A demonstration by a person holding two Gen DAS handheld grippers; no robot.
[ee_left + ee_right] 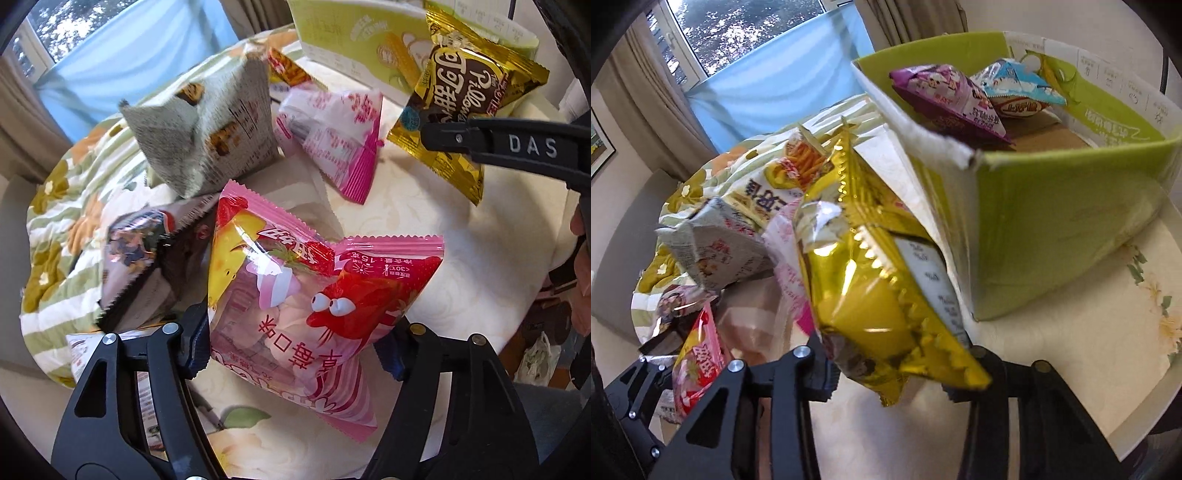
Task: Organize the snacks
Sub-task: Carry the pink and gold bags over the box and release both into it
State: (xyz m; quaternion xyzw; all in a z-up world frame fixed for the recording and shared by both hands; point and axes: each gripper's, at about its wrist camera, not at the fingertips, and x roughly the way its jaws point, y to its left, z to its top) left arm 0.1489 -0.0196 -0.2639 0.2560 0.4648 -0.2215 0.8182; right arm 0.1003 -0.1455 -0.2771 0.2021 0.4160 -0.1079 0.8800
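My left gripper [295,350] is shut on a pink strawberry snack packet [295,295] and holds it above the table. My right gripper [886,373] is shut on a gold snack packet [871,280], held up beside the green cardboard box [1052,221]. The gold packet [461,110] and the right gripper's finger [498,140] also show in the left wrist view. The pink packet [698,354] and the left gripper show at the lower left of the right wrist view. Inside the box lie a purple packet [953,99] and a blue and white packet [1015,88].
Loose packets lie on the table: a grey one [207,136], a pink and white one [332,136], a dark one [147,266], and a yellow fries packet [775,177]. A floral cloth [74,221] covers the table's far left. The cream tabletop [443,229] shows at right.
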